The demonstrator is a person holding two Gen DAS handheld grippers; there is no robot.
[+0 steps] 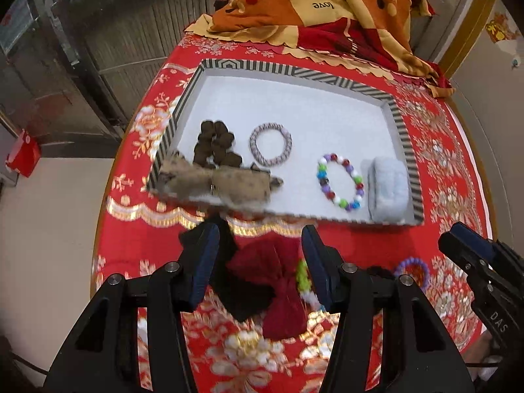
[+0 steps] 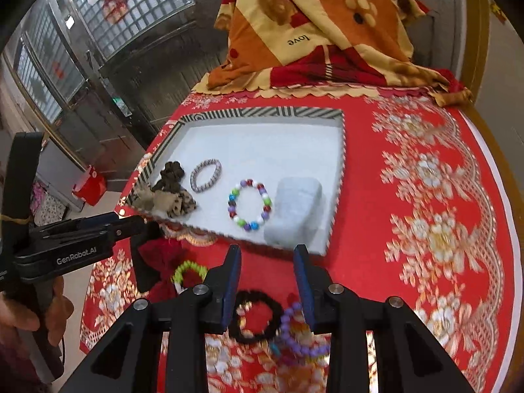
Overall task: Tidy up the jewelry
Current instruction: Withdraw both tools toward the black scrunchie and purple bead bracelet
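A striped-rim tray (image 1: 401, 124) holds a dark brown scrunchie (image 1: 214, 145), a braided bracelet (image 1: 271, 144), a coloured bead bracelet (image 1: 340, 181), a pale blue box (image 1: 388, 193) and, at its near left edge, a leopard-print bow (image 1: 222, 183). My left gripper (image 1: 260, 232) stands wide open above a red and black bow (image 1: 262, 271) on the cloth, with nothing held. My right gripper (image 2: 267, 252) is open too, hanging above a black scrunchie (image 2: 255, 316) and a purple bead bracelet (image 2: 301, 337). A green bead bracelet (image 2: 190, 270) lies beside the red bow.
A red floral tablecloth (image 2: 425, 196) covers the round table. A folded orange and red blanket (image 2: 321, 32) is piled at the far edge behind the tray. A person's hand (image 2: 19, 321) holds the left gripper's handle. The floor drops away at the left.
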